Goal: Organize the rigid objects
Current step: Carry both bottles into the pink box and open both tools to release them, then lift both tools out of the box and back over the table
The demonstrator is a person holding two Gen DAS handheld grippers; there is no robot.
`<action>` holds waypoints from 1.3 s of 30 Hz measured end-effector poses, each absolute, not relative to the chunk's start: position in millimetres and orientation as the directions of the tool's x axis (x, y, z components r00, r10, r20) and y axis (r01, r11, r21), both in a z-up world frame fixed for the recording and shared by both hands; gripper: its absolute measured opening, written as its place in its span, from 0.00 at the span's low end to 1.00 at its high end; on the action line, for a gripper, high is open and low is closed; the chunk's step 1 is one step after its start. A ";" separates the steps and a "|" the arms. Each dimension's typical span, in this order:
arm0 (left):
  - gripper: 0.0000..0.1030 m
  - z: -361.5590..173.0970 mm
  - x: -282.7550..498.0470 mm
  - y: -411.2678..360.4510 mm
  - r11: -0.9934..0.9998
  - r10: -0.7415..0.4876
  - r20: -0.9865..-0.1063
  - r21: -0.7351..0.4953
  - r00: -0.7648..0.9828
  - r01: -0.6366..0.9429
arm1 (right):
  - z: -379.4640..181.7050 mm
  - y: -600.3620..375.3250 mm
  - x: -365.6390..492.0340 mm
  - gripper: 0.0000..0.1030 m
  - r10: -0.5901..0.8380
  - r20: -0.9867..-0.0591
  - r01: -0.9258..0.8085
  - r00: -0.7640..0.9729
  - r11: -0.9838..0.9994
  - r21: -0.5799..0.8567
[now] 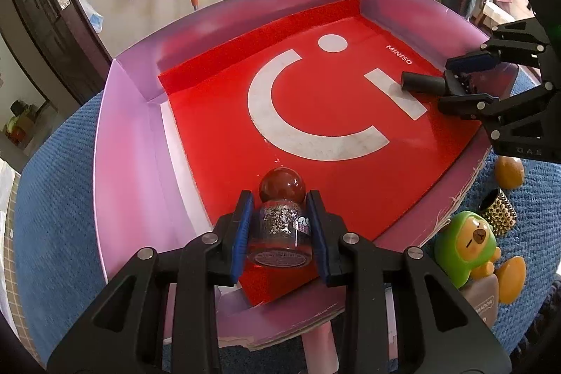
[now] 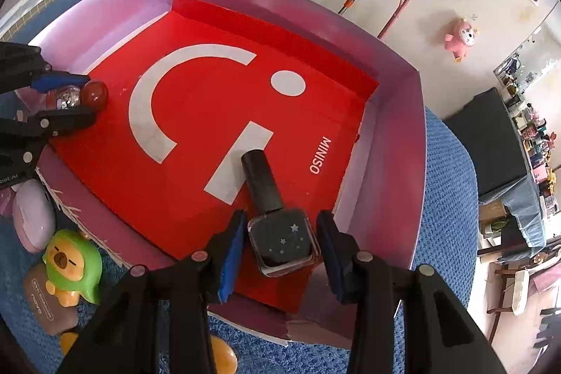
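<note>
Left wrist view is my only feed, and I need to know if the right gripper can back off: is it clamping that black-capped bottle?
Observer: No. The right wrist view shows the right gripper open, with a gap between each pad and the dark bottle, which lies on the red liner.
Operator: What is its body like? I only see the cap.
Observer: Square and dark, with small pale stars on it.
Operator: Anything beside the pink box that I miss?
Observer: A lilac oval case lies on the blue cloth outside the box, near the left gripper.
</note>
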State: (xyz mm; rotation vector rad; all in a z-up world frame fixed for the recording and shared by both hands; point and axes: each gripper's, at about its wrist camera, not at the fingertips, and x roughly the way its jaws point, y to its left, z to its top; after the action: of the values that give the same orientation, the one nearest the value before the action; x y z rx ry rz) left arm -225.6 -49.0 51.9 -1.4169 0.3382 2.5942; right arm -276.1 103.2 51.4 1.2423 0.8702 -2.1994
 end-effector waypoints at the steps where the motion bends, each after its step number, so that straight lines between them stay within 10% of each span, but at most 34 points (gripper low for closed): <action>1: 0.28 51.5 -226.8 -48.6 -0.960 0.036 -0.844 0.120 -0.535 -0.253 | 51.3 101.6 -276.9 0.43 -0.085 -0.873 0.661 -0.481 -0.689 -0.297; 35: 0.30 100.5 -184.7 -54.5 -0.983 0.123 -0.739 0.000 -0.662 -0.183 | 113.3 122.8 -245.8 0.60 -0.271 -0.783 0.633 -0.559 -0.750 -0.192; 37: 0.63 114.9 -172.5 -56.6 -0.988 0.132 -0.701 -0.033 -0.700 -0.154 | 129.4 127.0 -232.4 0.63 -0.312 -0.748 0.628 -0.586 -0.758 -0.177; 39: 0.72 131.8 -155.2 -58.6 -0.990 0.136 -0.630 -0.057 -0.765 -0.129 | 144.5 130.8 -217.9 0.69 -0.348 -0.715 0.625 -0.606 -0.764 -0.159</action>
State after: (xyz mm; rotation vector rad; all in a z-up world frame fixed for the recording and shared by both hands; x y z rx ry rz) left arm -155.2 -58.6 131.8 -1.0102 -0.0162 2.8253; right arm -217.9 130.8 144.5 0.9263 0.5395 -2.3435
